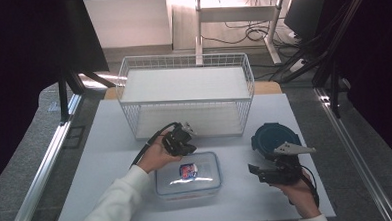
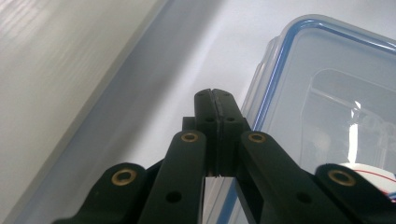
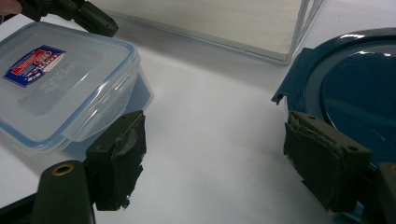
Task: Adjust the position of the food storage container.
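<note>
High view: a clear lidded box (image 1: 188,175) is seen on the tabletop (image 1: 111,159), left tongs (image 1: 185,147) pressed together at its far rim, right tongs (image 1: 255,171) spread beside it; it is judged light, stiff and slippery, best gripped by a lid flap or across its sides.

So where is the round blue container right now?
In the high view the round blue container sits right of centre on the table, just beyond the right gripper, beside the wire basket.
</note>
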### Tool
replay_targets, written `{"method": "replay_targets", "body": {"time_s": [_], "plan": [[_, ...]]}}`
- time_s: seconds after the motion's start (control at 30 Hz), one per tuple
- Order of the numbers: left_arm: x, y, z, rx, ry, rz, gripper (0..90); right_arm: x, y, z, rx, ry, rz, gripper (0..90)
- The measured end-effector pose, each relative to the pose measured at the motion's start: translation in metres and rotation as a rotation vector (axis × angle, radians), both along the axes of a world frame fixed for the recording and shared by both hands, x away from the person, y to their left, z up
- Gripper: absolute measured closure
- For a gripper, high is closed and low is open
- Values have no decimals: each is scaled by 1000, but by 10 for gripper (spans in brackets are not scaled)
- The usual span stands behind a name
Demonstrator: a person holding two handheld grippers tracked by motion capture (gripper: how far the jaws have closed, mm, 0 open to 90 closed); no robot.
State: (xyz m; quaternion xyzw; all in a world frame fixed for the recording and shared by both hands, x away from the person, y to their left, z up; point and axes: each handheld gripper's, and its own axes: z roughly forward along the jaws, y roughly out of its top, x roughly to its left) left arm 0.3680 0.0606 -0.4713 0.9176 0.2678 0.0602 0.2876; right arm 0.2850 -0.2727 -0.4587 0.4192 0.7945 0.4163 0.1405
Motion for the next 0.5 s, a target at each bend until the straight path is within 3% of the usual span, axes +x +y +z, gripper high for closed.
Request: {"method": "replay_targets", "body": {"time_s": [0.27,0.4,0.47,0.5], "plan": [[0,0,-1,-6,5,3,900,0,0,0,0,-1,-1,215],[-3,3,3,-4,-30,21,900,0,0,0,3,-3,-2,215],[-7,11,11,-46,-46,41,900,-1,0,1,11,-6,-2,210],[-13,20,19,-94,-58,71,900,-1,0,1,16,-4,-3,208]]}}
